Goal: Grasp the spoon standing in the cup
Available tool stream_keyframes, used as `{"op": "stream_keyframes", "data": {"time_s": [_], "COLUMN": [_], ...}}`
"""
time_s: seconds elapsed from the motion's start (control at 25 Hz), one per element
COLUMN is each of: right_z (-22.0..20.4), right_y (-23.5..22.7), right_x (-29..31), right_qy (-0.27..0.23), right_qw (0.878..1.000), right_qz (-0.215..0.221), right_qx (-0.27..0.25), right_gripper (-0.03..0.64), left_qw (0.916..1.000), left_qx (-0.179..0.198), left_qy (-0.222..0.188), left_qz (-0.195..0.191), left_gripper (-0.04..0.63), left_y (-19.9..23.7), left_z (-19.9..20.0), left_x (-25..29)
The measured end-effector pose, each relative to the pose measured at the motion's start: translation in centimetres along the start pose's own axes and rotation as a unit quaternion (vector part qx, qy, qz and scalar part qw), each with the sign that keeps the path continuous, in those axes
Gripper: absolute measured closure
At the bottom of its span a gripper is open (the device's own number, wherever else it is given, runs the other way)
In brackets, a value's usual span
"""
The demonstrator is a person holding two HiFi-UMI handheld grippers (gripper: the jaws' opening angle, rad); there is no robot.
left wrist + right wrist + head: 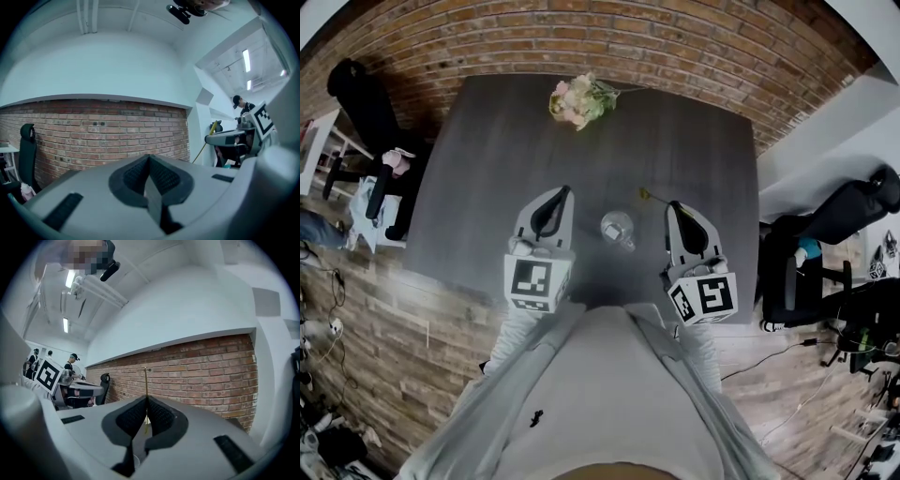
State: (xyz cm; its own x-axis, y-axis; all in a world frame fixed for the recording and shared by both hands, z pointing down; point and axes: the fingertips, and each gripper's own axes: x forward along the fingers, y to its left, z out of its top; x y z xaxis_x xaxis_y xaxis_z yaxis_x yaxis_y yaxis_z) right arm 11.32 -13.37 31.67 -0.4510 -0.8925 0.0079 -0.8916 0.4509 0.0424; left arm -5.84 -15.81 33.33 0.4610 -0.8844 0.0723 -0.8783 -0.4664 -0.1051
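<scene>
A clear glass cup (618, 228) stands on the dark table (478, 187), between my two grippers. My right gripper (672, 204) is to the right of the cup and is shut on a thin golden spoon (648, 196), whose end sticks out past the tips. In the right gripper view the spoon's handle (145, 380) rises straight up from the closed jaws of the right gripper (146, 399). My left gripper (565, 190) hovers to the left of the cup. Its jaws (149, 159) are shut with nothing between them. The left gripper view also shows the spoon (206, 143), slanting at the right.
A bunch of pale flowers (581, 101) lies near the table's far edge. Black office chairs stand at the left (366, 103) and right (848, 214) of the table. A brick wall (206, 366) runs behind it. People stand at a desk in the background (70, 364).
</scene>
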Motion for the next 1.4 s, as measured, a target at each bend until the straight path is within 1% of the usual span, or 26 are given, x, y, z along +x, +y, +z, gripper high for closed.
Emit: {"op": "stream_keyframes", "data": {"time_s": [0.2,0.44,0.72,1.08,1.28,1.4], "right_z": [0.4,0.2,-0.4,-0.9,-0.8,-1.0], "right_y": [-1.6,-2.6,-2.9,-2.7,-3.0,-3.0], "right_x": [-0.9,-1.3,-0.9,-0.4,-0.7,-0.7], "right_qy": [0.004,0.006,0.021,0.023,0.019,0.022], "right_qw": [1.0,0.999,0.999,0.999,0.999,0.999], "right_qz": [-0.031,-0.045,-0.038,-0.029,-0.031,-0.03], "right_qx": [-0.004,0.002,0.004,0.019,0.026,0.028], "right_gripper": [0.597,0.597,0.597,0.597,0.597,0.597], "left_qw": [0.9999,0.9999,1.0,0.9999,0.9999,0.9997], "left_qx": [0.003,0.001,-0.003,-0.014,-0.008,-0.017], "left_qy": [-0.013,-0.013,-0.002,0.005,0.006,0.012], "left_qz": [0.007,0.007,0.003,0.008,0.006,0.01], "left_gripper": [0.577,0.577,0.577,0.577,0.577,0.577], "left_y": [0.6,0.9,1.1,1.3,1.0,0.9], "left_z": [0.9,1.0,0.3,-0.1,-0.3,-0.4], "left_x": [-0.5,-0.3,0.4,0.6,0.7,0.7]}}
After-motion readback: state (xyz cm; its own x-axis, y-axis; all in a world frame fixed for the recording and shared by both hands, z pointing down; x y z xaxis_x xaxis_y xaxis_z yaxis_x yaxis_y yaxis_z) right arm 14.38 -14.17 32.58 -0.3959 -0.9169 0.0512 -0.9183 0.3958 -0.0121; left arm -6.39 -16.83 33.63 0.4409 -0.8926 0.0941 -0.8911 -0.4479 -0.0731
